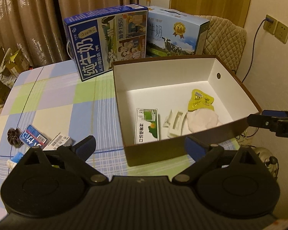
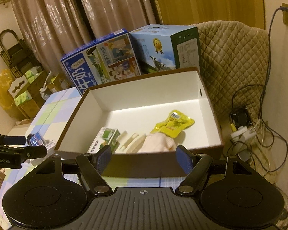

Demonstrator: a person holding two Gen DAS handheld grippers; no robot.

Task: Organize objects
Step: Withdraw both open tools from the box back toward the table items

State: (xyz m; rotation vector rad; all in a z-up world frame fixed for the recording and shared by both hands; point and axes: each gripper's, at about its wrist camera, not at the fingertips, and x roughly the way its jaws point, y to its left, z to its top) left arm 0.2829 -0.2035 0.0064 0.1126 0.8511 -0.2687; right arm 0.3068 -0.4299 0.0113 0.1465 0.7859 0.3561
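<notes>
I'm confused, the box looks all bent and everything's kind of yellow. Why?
Left wrist view: the fisheye lens bows the brown box and darkens the corners; warm room light tints the wall yellow. Right wrist view: same curving, the milk cartons look soft and blurry, and a bright strip of light lies across the box floor.

You see a box (image 1: 182,149) brown outside and white inside, holding a yellow packet (image 1: 200,100), a green-and-white carton (image 1: 146,126), a pale pink pouch (image 1: 202,119) and a white plastic piece (image 1: 174,124). The tablecloth (image 1: 57,99) is checked blue, green, lilac and cream. Far curtains (image 1: 28,19) are brown with a pale floral pattern.
</notes>
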